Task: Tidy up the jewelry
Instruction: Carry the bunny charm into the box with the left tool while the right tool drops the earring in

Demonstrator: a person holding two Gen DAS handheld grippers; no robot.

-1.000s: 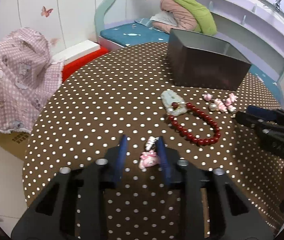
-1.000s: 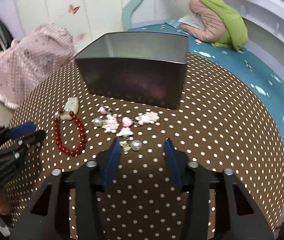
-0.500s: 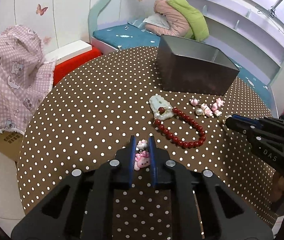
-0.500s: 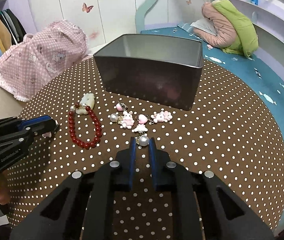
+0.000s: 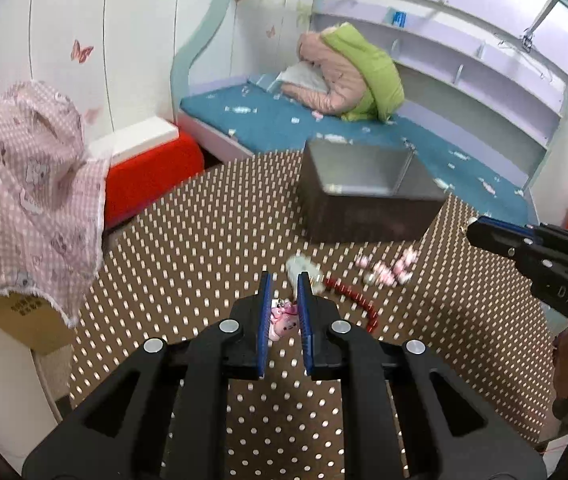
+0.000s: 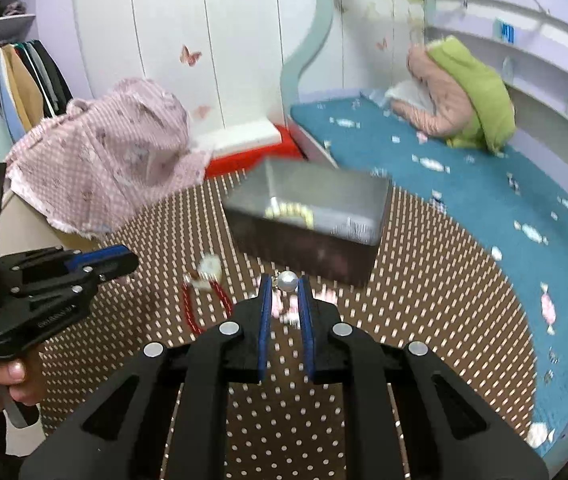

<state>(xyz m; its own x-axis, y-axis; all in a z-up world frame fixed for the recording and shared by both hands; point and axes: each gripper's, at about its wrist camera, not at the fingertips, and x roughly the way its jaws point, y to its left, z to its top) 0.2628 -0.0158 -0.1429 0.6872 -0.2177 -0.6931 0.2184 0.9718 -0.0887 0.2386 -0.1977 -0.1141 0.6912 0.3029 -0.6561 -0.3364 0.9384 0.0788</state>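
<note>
Two trinkets (image 5: 282, 320) pinched in jaws

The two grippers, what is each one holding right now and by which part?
Left gripper pinches a pink charm by its sides. Right gripper pinches a pearl charm just below the pearl.

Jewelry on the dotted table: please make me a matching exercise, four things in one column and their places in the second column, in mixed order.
Things:
1. pink charm
2. pearl piece
3. red bead bracelet
4. pale yellow beads

Places:
A. inside the metal box
B. lying on the dotted tablecloth
C. held in the left claw
D. held in the right claw

Pairs: 1-C, 2-D, 3-B, 4-A
</note>
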